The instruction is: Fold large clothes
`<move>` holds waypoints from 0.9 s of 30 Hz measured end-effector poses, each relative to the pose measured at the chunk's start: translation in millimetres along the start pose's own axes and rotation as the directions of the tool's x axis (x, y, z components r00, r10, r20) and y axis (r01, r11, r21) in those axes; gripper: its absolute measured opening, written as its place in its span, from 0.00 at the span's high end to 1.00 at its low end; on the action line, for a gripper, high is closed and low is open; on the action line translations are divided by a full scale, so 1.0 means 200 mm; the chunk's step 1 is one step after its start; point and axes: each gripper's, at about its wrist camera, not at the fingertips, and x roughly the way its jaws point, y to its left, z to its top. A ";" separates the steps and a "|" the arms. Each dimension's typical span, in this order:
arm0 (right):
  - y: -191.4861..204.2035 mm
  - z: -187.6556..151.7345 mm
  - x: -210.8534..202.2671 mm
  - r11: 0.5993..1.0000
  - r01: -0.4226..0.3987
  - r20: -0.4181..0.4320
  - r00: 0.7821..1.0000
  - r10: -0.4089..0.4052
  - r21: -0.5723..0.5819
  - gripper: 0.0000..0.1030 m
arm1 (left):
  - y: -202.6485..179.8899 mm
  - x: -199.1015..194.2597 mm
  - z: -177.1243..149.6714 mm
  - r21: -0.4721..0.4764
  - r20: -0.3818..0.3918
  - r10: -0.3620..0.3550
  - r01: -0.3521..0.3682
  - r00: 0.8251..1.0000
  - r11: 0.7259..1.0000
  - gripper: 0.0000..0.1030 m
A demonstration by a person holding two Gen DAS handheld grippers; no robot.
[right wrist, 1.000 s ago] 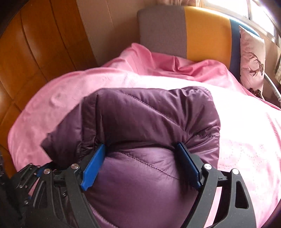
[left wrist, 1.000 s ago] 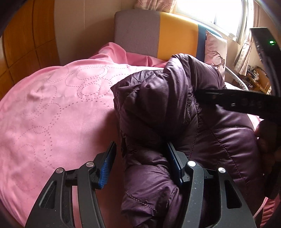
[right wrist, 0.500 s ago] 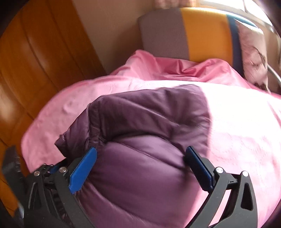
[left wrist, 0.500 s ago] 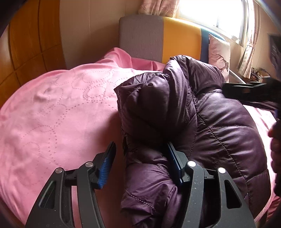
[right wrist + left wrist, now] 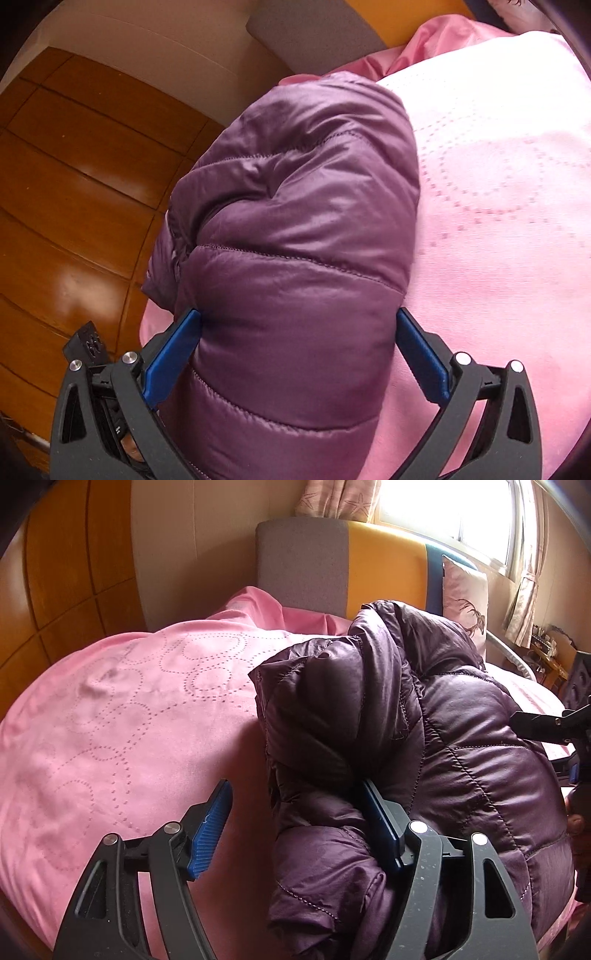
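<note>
Between opening left hand-held gripper (image 5: 295, 827) pads, purple jacket (image 5: 424, 738).

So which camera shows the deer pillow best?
The left wrist view: the pillow leans against the headboard behind the jacket, its deer print plain. The right wrist view shows at most a dark sliver at the top edge.
</note>
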 end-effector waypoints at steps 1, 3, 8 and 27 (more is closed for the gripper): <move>-0.01 0.00 0.02 1.000 -0.020 -0.012 1.000 0.020 0.011 0.02 | 0.00 0.00 0.00 -0.004 0.001 -0.007 0.007 1.000 1.000 0.33; -0.05 0.02 0.04 0.998 -0.054 -0.030 0.998 0.055 0.030 0.02 | 0.02 0.01 -0.01 -0.009 0.006 -0.030 0.030 1.000 1.000 0.33; 0.01 0.00 0.02 0.999 -0.039 -0.017 0.999 0.039 -0.029 0.18 | 0.09 0.05 -0.01 -0.040 0.006 -0.118 0.119 0.993 0.992 0.34; -0.15 -0.24 -1.00 0.981 0.191 0.360 0.919 -0.164 -0.041 0.46 | -0.74 0.12 0.25 0.059 -0.078 -0.545 0.549 0.835 0.834 0.59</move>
